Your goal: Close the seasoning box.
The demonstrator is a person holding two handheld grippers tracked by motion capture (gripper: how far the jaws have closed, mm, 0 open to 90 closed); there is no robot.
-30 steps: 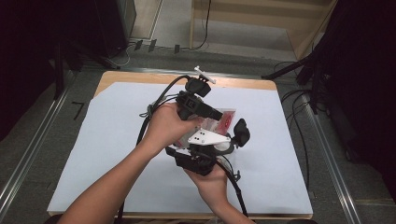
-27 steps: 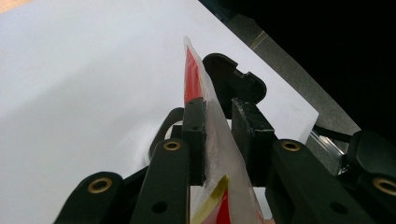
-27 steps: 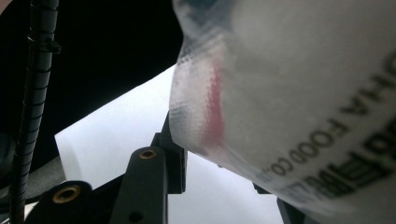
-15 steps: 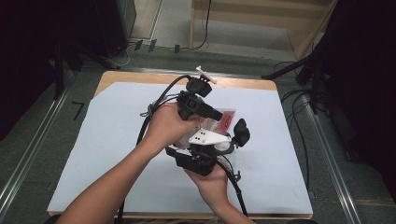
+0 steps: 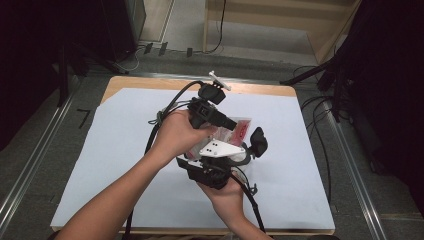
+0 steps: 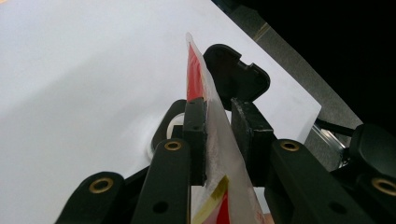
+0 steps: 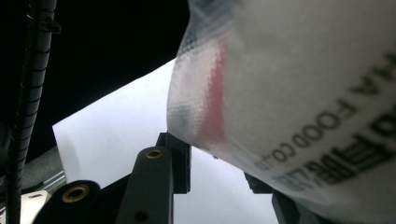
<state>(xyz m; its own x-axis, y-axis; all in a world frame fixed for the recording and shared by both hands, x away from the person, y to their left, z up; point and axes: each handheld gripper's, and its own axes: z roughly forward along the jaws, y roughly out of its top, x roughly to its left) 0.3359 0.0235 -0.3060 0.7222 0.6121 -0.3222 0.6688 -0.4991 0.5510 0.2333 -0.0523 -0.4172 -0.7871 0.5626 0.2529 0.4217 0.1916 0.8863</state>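
A clear plastic packet [image 5: 241, 128] with red print is held up over the middle of the white sheet, between my two grippers. In the left gripper view the packet [image 6: 198, 77] stands edge-on between the pads, and my left gripper [image 6: 217, 133] is shut on it. From above, the left gripper [image 5: 227, 121] reaches in from the left. The right gripper [image 5: 254, 145] comes up from below with its grey plate on top. In the right gripper view the packet [image 7: 289, 84] hangs close over my right gripper [image 7: 215, 173]. Its jaws have just been closing; the left pad [image 7: 175, 163] stands apart from the film.
A white sheet [image 5: 125, 150] covers the wooden table [image 5: 150, 82]. Black cables [image 5: 165, 112] trail from both grippers across the sheet toward the person. Metal rails [image 5: 35, 165] run along the floor on both sides, and more cables [image 5: 320, 107] lie off the right edge.
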